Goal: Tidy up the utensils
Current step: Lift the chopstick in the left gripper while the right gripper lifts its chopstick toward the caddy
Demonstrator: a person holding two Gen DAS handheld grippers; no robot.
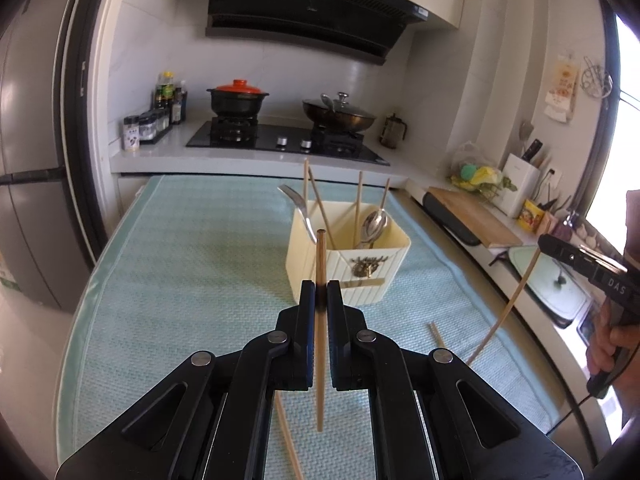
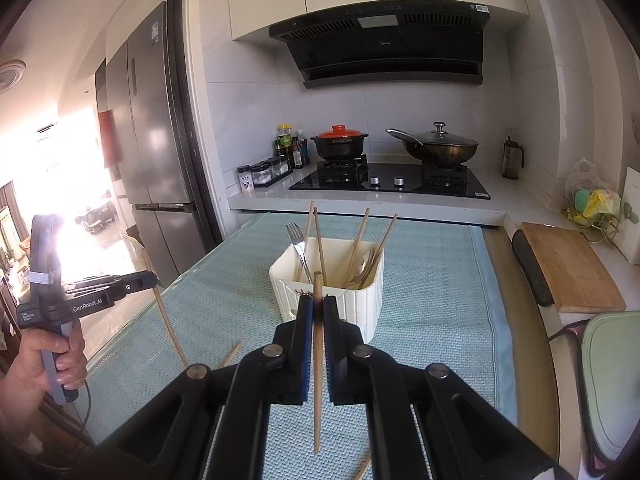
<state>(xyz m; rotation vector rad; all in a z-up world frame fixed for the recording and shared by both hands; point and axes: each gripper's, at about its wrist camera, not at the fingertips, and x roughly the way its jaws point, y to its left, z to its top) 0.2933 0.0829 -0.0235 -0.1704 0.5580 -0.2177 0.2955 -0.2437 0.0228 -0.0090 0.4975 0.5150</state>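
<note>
Kitchen cabinets, a black range hood (image 2: 384,40) and a gas hob (image 1: 286,140) with two lidded pots fill the background, and in front of them your worktop wears a pale green mat (image 1: 192,264). On that mat stands the cream utensil holder (image 1: 352,272); take it as your landmark. Inside it you have four chopsticks standing on end, a fork (image 2: 297,240) leaning at its left side and a spoon (image 1: 376,224) at its right.

Your left tool (image 1: 321,294) sits just in front of the holder, jaws pinched narrow on one chopstick (image 1: 320,352) that stands almost upright through them. Your right tool (image 2: 317,312) does the same on the holder's near side, clamped on its own chopstick (image 2: 317,380), also near vertical.

More loose chopsticks (image 1: 437,336) lie flat on the mat, nearer to you than the holder. Right of the holder, off the mat, a wooden cutting board (image 2: 568,268) rests on the counter.
</note>
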